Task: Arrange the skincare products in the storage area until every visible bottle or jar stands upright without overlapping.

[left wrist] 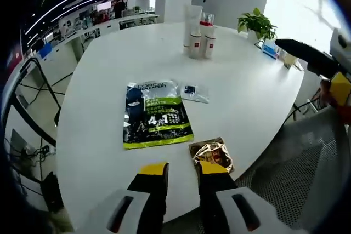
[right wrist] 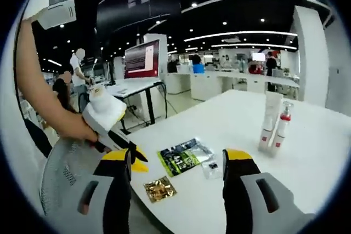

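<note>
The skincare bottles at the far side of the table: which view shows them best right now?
The left gripper view: the skincare bottles stand upright in a tight cluster near the centre, unobstructed. The right gripper view shows them side-on at the right, smaller, also unobstructed.

On the white table (left wrist: pixel 98 97) a dark and green sachet pack (left wrist: pixel 155 114) lies flat, a small clear packet (left wrist: pixel 194 92) just beside its far corner and a golden foil packet (left wrist: pixel 211 153) near the table edge; a green potted plant (left wrist: pixel 256 24) stands at the far side
</note>
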The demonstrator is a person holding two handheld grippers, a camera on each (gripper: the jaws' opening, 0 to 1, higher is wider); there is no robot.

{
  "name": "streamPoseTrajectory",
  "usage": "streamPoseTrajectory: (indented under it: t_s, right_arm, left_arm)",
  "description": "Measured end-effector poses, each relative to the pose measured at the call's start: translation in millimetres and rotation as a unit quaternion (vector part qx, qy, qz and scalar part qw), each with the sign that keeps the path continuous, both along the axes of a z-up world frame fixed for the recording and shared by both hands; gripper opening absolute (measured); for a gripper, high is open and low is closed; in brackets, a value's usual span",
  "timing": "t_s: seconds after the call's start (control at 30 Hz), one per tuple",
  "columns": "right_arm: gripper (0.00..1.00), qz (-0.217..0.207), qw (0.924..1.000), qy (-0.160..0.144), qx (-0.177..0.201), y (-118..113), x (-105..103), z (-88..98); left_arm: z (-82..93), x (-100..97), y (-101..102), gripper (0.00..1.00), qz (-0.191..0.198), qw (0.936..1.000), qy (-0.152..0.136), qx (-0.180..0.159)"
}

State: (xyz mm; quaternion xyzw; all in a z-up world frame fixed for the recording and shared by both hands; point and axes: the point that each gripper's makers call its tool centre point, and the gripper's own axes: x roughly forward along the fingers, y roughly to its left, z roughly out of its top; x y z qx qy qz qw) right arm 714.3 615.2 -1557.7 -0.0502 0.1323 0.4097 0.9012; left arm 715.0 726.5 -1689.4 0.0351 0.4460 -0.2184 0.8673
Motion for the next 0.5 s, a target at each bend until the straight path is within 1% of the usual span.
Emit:
streamPoseTrajectory:
  t_s: [0.03, 0.07, 0.1, 0.13, 0.17, 0.27, 0.37, 0.43, 0.5]
  right_arm:
    - [0.63, 0.007, 0.9996, -0.007, -0.025, 0, -4, -4.7]
    - [0.61, 0.012, 0.999, -0.012, -0.04, 1, -6, -7.3]
    - [0.59, 0.02, 0.998, -0.027, -0.053, 3, -8, -7.3]
    - [0.58, 0.025, 0.9976, -0.037, -0.053, 6, -9, -5.4]
    - [0.58, 0.027, 0.9978, -0.037, -0.048, 7, -10, -3.7]
    - [0.58, 0.023, 0.9986, -0.024, -0.041, 4, -6, -4.6]
    - [0.58, 0.019, 0.999, -0.016, -0.036, 3, -4, -4.9]
    - [0.58, 0.021, 0.9989, -0.021, -0.035, 4, -5, -3.2]
    - [0.57, 0.024, 0.9984, -0.028, -0.042, 4, -6, -3.3]
  left_arm:
    - [1.8, 2.6, 1, 0.22, 0.006, 1.0, -0.007, 0.001]
    - [4.2, 7.5, 2, 0.22, 0.009, 0.9997, -0.023, 0.004]
    - [6.0, 11.0, 3, 0.23, 0.012, 0.9993, -0.035, 0.009]
    - [6.0, 12.5, 5, 0.24, 0.017, 0.9991, -0.037, 0.012]
    - [7.2, 14.1, 7, 0.26, 0.023, 0.9989, -0.037, 0.015]
    - [16.8, 25.7, 12, 0.31, 0.037, 0.997, -0.067, 0.017]
    - [17.8, 33.1, 17, 0.4, 0.041, 0.9965, -0.07, 0.022]
    - [15.8, 42.4, 24, 0.46, 0.043, 0.9957, -0.074, 0.035]
    - [15.7, 48.3, 29, 0.5, 0.049, 0.9951, -0.077, 0.039]
